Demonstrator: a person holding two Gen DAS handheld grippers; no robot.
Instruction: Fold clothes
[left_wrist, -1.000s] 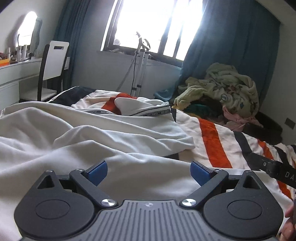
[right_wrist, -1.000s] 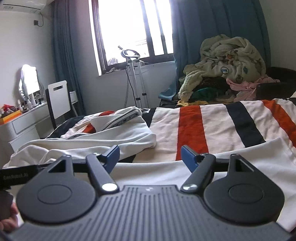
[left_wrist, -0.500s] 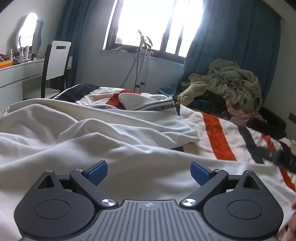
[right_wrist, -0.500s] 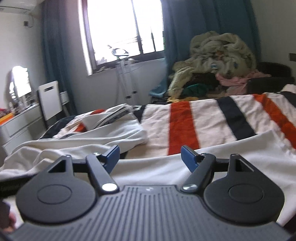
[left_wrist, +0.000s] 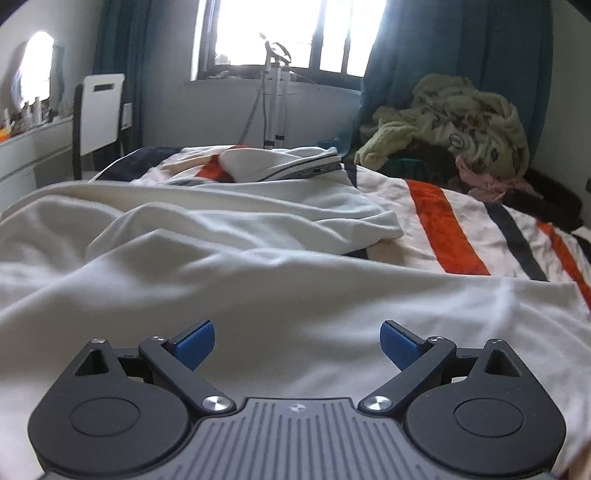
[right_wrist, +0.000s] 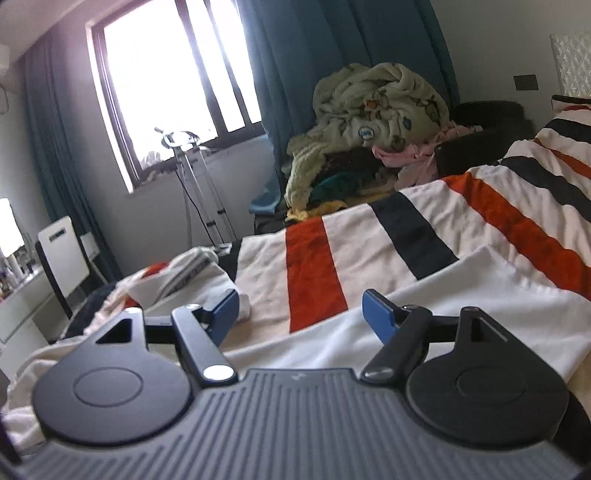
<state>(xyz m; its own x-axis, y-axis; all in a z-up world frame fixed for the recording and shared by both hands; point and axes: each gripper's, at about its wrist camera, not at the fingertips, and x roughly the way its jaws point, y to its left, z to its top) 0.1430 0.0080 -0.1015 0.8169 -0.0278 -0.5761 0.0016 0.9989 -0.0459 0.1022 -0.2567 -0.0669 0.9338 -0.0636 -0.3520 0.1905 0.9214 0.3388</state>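
Observation:
A large white garment (left_wrist: 229, 280) lies rumpled across the striped bed cover (left_wrist: 447, 229). My left gripper (left_wrist: 297, 338) is open and empty, low over the garment's near part. My right gripper (right_wrist: 301, 308) is open and empty, above the garment's right edge (right_wrist: 480, 295), tilted to the right. A second white garment with a striped trim (left_wrist: 288, 168) lies bunched at the far side of the bed; it also shows in the right wrist view (right_wrist: 184, 273).
A heap of blankets and clothes (left_wrist: 454, 125) sits on a dark chair beyond the bed. A white chair (left_wrist: 99, 118) and a dresser (left_wrist: 33, 147) stand at the left. A metal stand (left_wrist: 273, 103) is under the window.
The right gripper has swung to the right and tilted. The left gripper has moved slightly forward over the garment. The other gripper's strap is gone from the left wrist view.

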